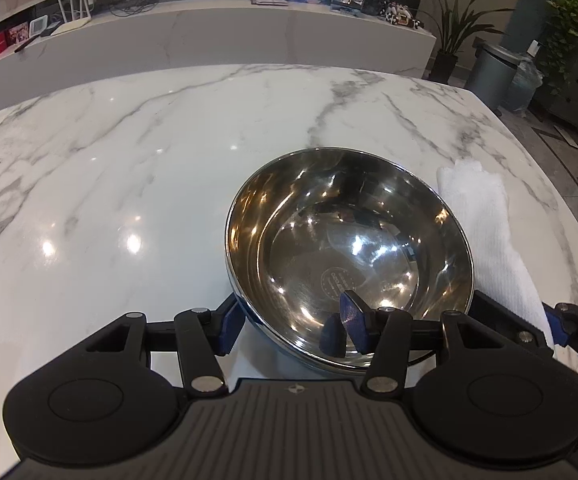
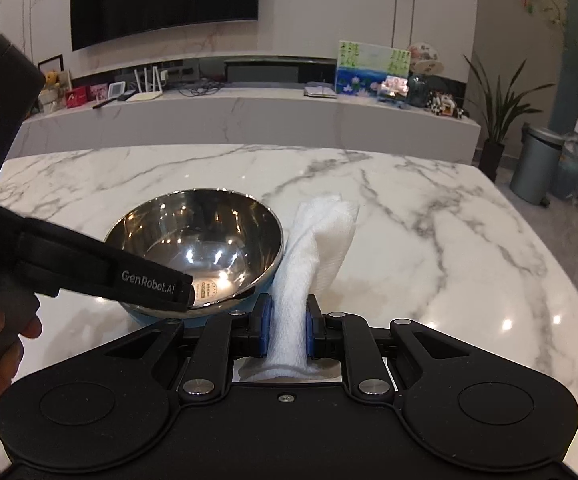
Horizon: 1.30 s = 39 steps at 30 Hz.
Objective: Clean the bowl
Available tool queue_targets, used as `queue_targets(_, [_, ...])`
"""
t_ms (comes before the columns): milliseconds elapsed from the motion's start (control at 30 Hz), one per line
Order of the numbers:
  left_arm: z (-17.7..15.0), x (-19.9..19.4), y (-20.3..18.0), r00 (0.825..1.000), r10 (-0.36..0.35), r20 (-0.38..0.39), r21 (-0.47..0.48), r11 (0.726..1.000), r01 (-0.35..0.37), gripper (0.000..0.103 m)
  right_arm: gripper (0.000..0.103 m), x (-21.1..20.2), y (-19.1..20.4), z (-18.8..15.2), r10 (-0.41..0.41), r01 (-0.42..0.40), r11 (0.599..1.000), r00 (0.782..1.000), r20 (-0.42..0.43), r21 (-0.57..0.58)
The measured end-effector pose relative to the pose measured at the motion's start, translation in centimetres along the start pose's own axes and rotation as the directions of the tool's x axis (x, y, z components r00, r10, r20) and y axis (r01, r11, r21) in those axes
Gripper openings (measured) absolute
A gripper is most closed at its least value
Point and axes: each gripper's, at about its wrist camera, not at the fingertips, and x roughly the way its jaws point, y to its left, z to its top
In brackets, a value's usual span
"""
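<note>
The table (image 1: 169,152) is seen in white marble veined with grey. The bowl (image 1: 349,248) is shown silvery and mirror-bright inside, with a light blue outside and a round stamp at its bottom. The cloth (image 2: 313,248) is seen in plain white with a fine waffle weave. Both grippers (image 2: 288,326) (image 1: 289,324) are shown black with blue pads.

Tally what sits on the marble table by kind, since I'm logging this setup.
Steel bowl: 1
White cloth, clamped in the right tongs: 1
Total: 2
</note>
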Motion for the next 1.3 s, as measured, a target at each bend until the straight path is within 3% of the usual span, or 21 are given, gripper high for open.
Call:
queue_targets(67, [0.0,-0.1,0.0,1.000,0.002,-0.001,-0.004,1.000,-0.002,0.051,0.015,0.2,0.2,0.0,0.003,-0.003,1.000,1.000,-0.010,-0.012])
queue_targets(200, [-0.1,-0.3,0.0,1.000,0.010,-0.002,-0.020,1.000,-0.010,0.064,0.015,0.8,0.9,-0.2,0.017,-0.018,0.999,0.999,-0.041,-0.033])
queue_targets(533, [-0.3,-0.2,0.8,0.998,0.017,-0.061,-0.076,0.997,-0.022,0.070,0.015,1.6,3.2,-1.4,0.090,-0.103,0.989,0.989,-0.116,-0.105])
queue_targets(667, [-0.4,-0.2,0.8,0.998,0.024,-0.062,-0.075,0.997,-0.028,0.070,0.015,1.8,3.1,-1.4,0.099,-0.111,0.989,0.988,-0.122,-0.099])
queue_targets(867, [-0.3,0.0,0.9,0.998,0.029,-0.050,-0.041,0.999,-0.031,0.059,0.015,1.8,2.3,-1.2,0.093,-0.103,0.992,0.989,-0.118,-0.079])
queue_targets(1300, [0.3,0.3,0.6,1.000,0.005,-0.025,0.025,1.000,-0.004,0.054,0.015,0.2,0.5,-0.1,0.015,-0.014,0.994,1.000,0.009,-0.111])
